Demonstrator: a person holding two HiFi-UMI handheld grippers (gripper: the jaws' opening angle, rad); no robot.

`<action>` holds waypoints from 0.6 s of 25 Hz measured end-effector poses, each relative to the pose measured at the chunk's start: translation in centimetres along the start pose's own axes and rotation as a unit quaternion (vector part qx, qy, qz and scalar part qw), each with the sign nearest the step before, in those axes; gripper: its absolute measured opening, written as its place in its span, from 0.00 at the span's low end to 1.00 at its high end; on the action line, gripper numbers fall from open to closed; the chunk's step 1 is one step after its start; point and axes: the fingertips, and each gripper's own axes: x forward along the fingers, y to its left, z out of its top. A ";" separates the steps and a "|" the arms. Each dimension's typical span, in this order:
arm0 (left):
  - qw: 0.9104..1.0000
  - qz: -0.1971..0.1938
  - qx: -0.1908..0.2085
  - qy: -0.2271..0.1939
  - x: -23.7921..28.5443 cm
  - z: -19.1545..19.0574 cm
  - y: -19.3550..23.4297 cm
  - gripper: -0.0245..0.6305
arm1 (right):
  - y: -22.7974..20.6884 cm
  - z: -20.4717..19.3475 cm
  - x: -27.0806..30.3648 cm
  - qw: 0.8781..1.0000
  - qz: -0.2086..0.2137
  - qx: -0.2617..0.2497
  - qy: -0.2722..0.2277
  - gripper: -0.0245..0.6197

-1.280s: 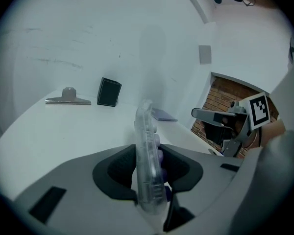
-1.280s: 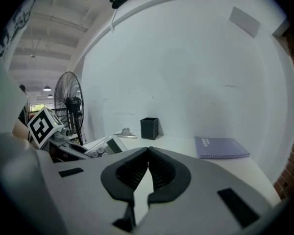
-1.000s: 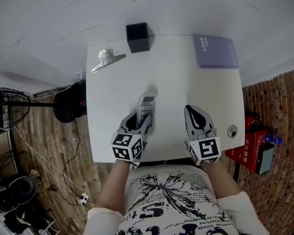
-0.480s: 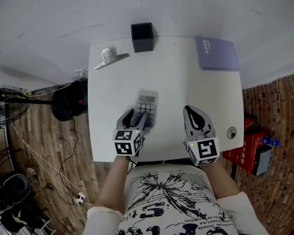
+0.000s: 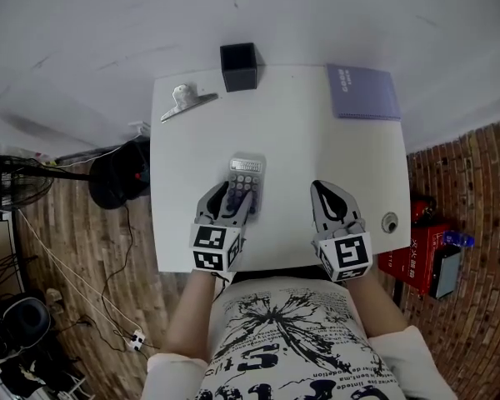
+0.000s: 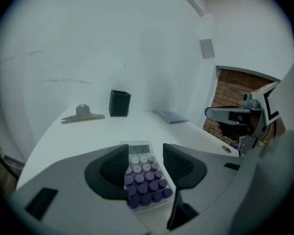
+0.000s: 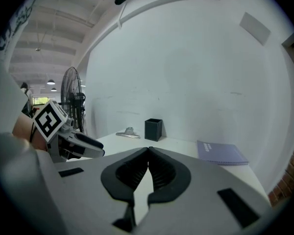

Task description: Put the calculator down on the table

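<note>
The calculator, grey with purple keys, lies flat on the white table, display end away from me. My left gripper is open just behind and above it; its jaws have just been opening. In the left gripper view the calculator shows between the two black pads, which stand apart from its sides without pressing on it. My right gripper hovers shut over the table's near right part, with nothing between its jaws.
At the table's far edge stands a black pen holder. A metal clip lies at the far left corner and a purple notebook at the far right. A round cable hole is by the right edge. Wooden floor surrounds the table.
The calculator, held on edge in the left gripper a second ago, now lies flat on the table. The left jaws have let go and drawn back slightly. The right gripper has stayed put.
</note>
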 end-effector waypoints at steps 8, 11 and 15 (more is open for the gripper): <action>0.992 -0.003 0.087 -0.087 -5.4 8.6 -4.3 0.28 | -1.0 3.4 -3.5 0.999 0.009 -0.016 -0.034 0.06; 0.986 -0.004 0.109 -0.126 -7.8 11.5 -6.0 0.23 | -1.6 5.4 -4.9 0.998 0.017 -0.026 -0.052 0.06; 0.977 0.002 0.131 -0.171 -10.7 14.6 -7.7 0.14 | -1.9 7.8 -6.5 0.995 0.031 -0.043 -0.079 0.06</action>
